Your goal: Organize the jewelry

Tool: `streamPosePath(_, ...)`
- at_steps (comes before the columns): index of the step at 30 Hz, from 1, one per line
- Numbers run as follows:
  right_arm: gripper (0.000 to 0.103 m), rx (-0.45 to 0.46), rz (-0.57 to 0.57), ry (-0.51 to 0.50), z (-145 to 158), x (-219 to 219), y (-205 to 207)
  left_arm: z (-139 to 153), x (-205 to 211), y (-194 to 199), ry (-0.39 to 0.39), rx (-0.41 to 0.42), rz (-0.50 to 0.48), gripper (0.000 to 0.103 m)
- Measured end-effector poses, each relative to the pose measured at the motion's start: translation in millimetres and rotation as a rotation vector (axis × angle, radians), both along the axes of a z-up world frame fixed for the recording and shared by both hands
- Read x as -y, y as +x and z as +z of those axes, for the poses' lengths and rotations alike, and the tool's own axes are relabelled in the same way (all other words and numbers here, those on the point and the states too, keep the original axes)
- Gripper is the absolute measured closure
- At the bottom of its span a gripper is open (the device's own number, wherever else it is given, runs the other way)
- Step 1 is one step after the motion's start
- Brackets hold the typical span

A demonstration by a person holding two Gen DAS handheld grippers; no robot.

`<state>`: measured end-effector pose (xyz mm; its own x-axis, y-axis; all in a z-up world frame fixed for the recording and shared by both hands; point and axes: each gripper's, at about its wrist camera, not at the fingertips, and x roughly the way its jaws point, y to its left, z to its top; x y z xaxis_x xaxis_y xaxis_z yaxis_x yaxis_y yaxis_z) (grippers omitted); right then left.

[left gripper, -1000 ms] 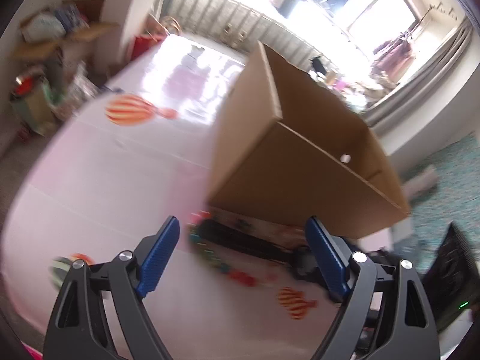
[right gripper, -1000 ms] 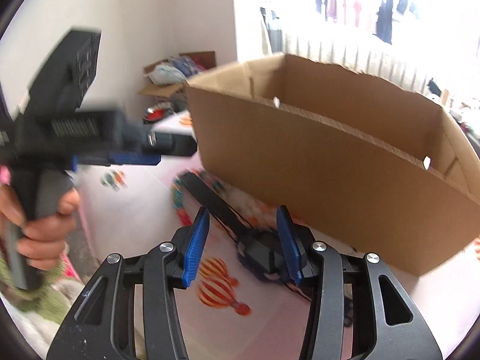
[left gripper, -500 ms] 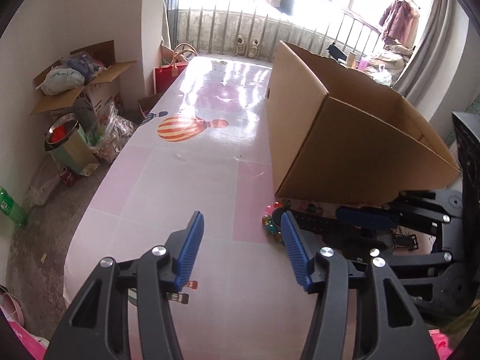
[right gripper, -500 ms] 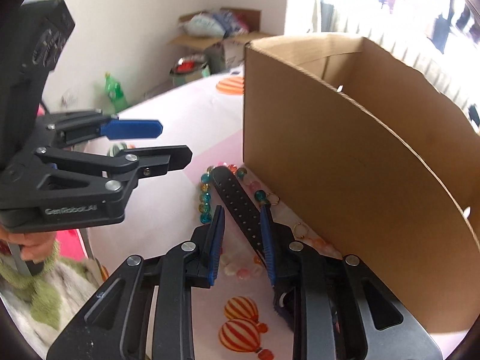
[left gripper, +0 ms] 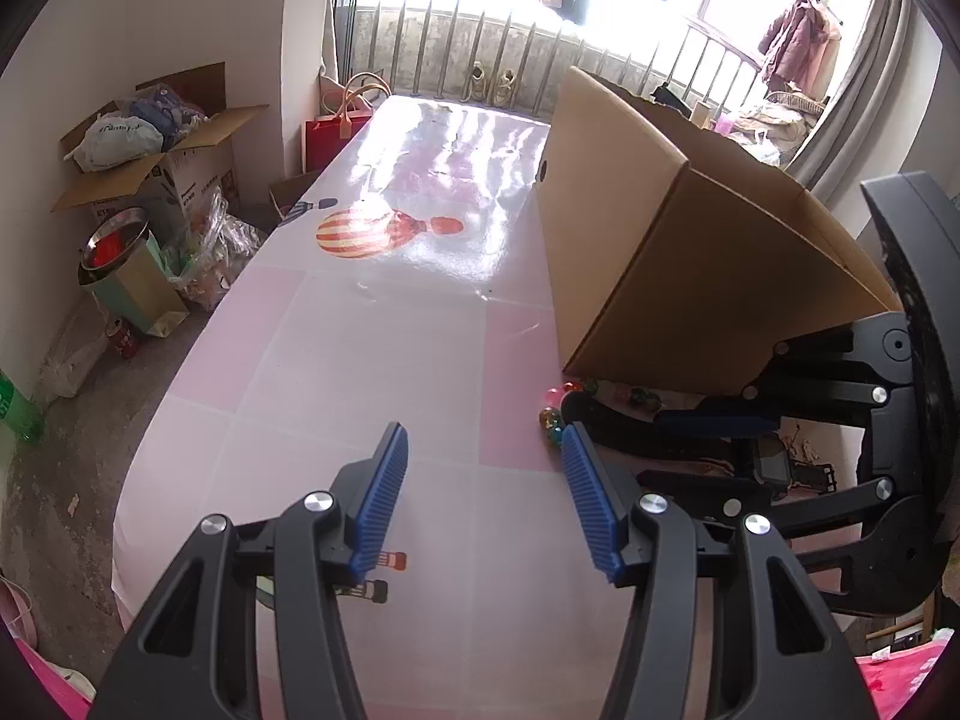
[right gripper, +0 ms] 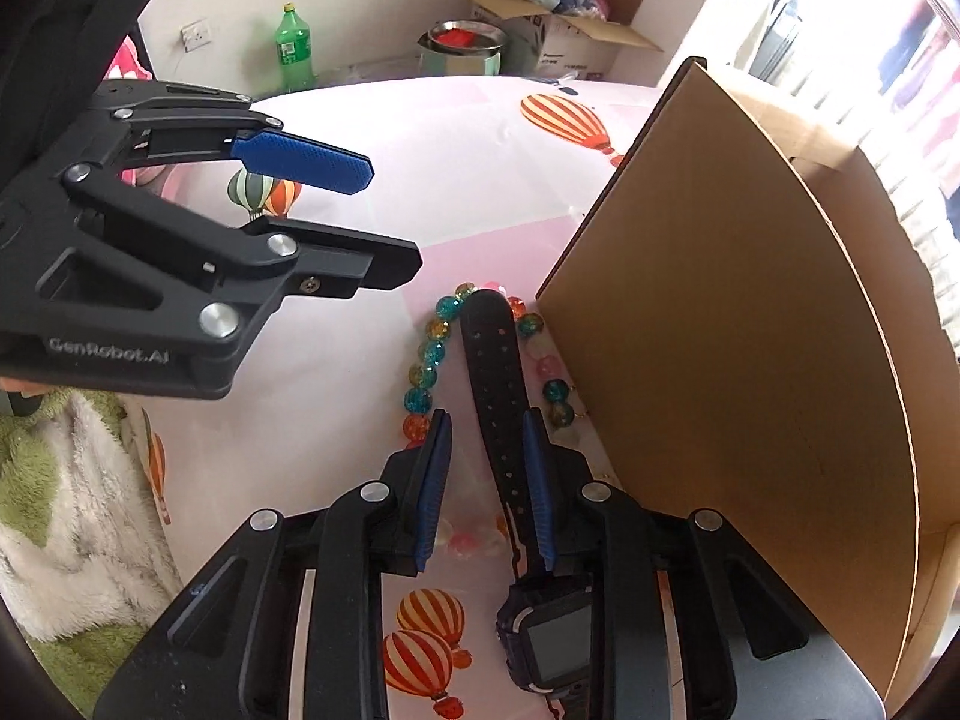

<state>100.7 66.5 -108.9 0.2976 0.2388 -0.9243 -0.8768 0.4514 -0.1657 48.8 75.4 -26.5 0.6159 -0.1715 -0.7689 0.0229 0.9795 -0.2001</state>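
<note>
A black smartwatch [right gripper: 493, 354] lies on the table beside an open cardboard box [right gripper: 720, 330], its face [right gripper: 552, 648] near me. A string of coloured glass beads [right gripper: 429, 354] curves around the strap's far end. My right gripper [right gripper: 483, 450] points down over the strap. The strap runs between its blue pads close to the right one, with a gap on the left, so it is open. My left gripper [left gripper: 483, 429] hangs open over bare tablecloth, nothing between its pads. It also shows from the side as the left gripper [right gripper: 390, 216]. From the left wrist I see the beads [left gripper: 549, 417], watch [left gripper: 591, 414], box [left gripper: 690, 252] and right gripper [left gripper: 654, 447].
The table [left gripper: 360, 360] has a pink cloth with balloon prints. Pale pink beads [right gripper: 474, 540] lie under my right fingers. On the floor to the left stand cartons [left gripper: 150, 144], a metal bowl [left gripper: 111, 240] and a green bottle [right gripper: 293, 48]. A green fluffy fabric [right gripper: 60, 480] lies at the near edge.
My right gripper swung over the watch strap, rolled and narrowed its jaws around it. My left gripper narrowed from wide open and turned towards the bare cloth left of the box.
</note>
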Motion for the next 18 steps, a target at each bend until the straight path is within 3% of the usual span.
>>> streamPosePath(6, 0.103, -0.022, -0.072, 0.041, -0.2, -3.7, 8.8, 2.3, -3.7, -3.8, -0.098, 0.003, -0.024, 0.051)
streamPosePath(14, 0.103, 0.002, -0.144, 0.133, 4.8, 6.4, 4.6, 9.2, -2.0, -4.2, -0.266, 0.015, -0.099, 0.051)
streamPosePath(18, 0.103, 0.015, -0.179, 0.182, 11.2, 15.9, 1.1, 11.0, 2.4, -3.2, -0.282, 0.016, -0.108, 0.051)
